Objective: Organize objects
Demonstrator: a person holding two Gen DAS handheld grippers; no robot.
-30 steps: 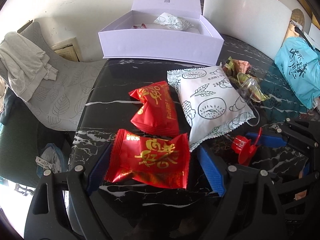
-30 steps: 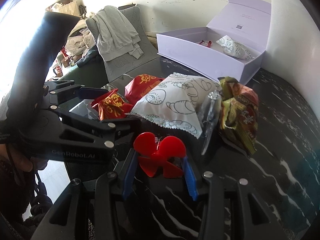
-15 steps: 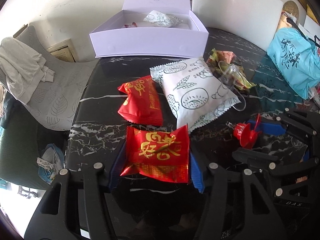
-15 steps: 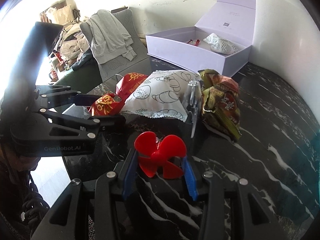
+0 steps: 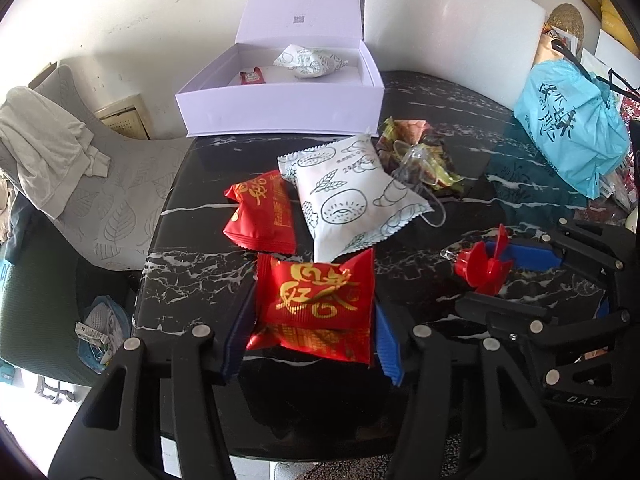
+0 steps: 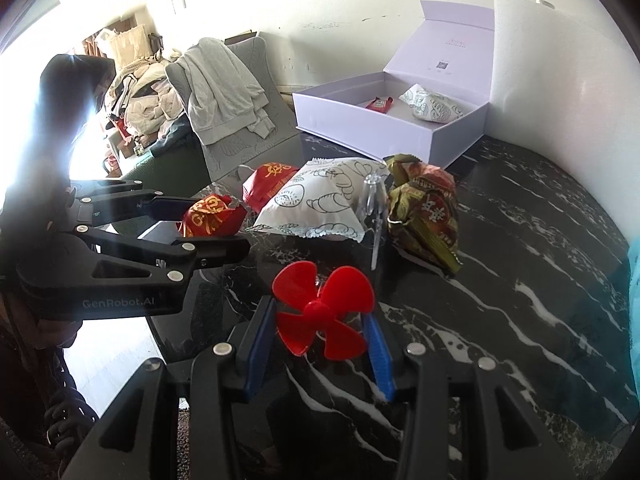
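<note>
- Your left gripper [image 5: 316, 316] has just been closing, and its blue fingers [image 5: 386, 344] now clamp the red snack packet [image 5: 320, 300] from both sides — the packet sits between them, over the near edge of the black marble table [image 5: 500, 152].
- Your right gripper [image 6: 320, 320] pinches the red propeller [image 6: 324, 308] between its fingers, blades facing the camera, above the table.
- Just beyond the held packet lie a second red packet [image 5: 260, 212] and a white printed packet [image 5: 348, 196], the white one overlapping a green-and-brown wrapper [image 6: 428, 216]; a clear plastic piece [image 6: 374, 204] rests between those two.
- At the far edge the white box [image 5: 280, 108] stands open, lid upright, with a small red sachet [image 5: 253, 77] and another white packet [image 5: 310, 62] inside.
- A blue bag [image 5: 572, 132] sits to the right; a chair with a grey garment [image 5: 44, 152] stands to the left.
</note>
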